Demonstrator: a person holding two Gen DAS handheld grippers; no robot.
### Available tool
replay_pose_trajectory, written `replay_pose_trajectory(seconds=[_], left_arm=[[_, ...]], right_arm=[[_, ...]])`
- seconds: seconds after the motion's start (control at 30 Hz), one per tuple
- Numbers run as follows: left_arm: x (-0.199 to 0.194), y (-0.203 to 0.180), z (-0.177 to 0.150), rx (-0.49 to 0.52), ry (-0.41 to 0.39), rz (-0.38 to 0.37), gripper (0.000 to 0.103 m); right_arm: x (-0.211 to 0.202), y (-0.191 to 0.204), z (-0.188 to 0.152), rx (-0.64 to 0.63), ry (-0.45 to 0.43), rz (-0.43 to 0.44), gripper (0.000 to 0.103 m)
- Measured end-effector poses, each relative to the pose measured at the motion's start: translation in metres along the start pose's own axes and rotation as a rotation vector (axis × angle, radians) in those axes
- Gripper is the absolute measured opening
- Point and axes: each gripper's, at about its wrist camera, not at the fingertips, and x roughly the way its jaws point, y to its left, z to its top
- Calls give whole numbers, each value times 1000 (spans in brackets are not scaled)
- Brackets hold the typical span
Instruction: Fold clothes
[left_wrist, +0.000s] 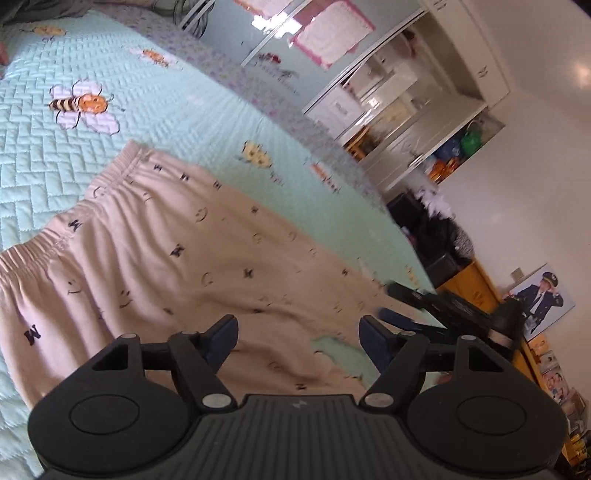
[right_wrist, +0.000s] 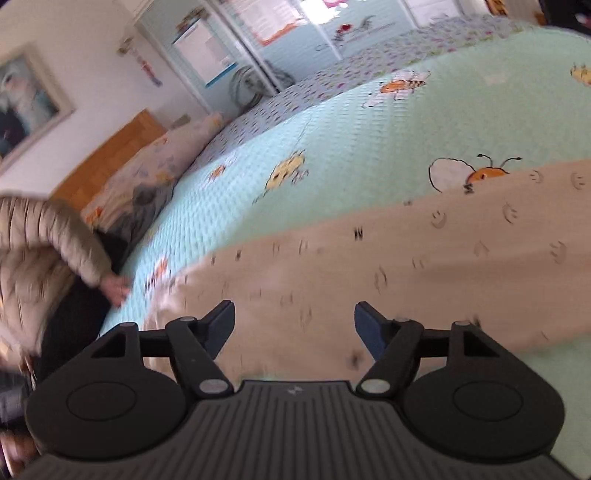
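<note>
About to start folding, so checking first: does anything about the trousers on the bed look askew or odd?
Mostly fine: the beige trousers lie spread on the green bedspread, unfolded. The waistband is bunched and wavy rather than flat. Both grippers are open and empty.

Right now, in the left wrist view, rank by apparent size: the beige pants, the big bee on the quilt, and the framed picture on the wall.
1. Beige pants, by far the largest.
2. Big bee.
3. Framed picture; it is farther off, so it only looks smaller.

beige printed trousers lie spread on the mint bee-patterned bedspread.
</note>
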Motion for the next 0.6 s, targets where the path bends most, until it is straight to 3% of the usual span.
replay_pose_trajectory(seconds=[0.13, 0.17, 0.23, 0.33, 0.4, 0.43, 0.5, 0.6], left_arm=[[-21, -5, -5, 66, -32, 49, 76], [-28, -2, -6, 68, -38, 56, 77], [-39, 7, -8, 61, -48, 70, 79], [-45, 18, -8, 29, -65, 86, 79], [-47, 21, -8, 4, -77, 88, 79], [-49, 21, -9, -6, -83, 86, 79], [-56, 21, -12, -4, -89, 97, 79], [-68, 27, -17, 6, -88, 140, 81]], right_arm=[[52, -18, -14, 172, 114, 54, 72], [44, -6, -25, 86, 96, 55, 72], [28, 19, -45, -52, 143, 84, 73], [9, 40, -50, -131, 82, 87, 73], [17, 42, -37, -115, 34, 60, 73], [27, 39, -30, -79, 50, 58, 73], [55, 34, -27, 15, 174, 86, 73], [31, 55, -47, -107, 144, 56, 73]])
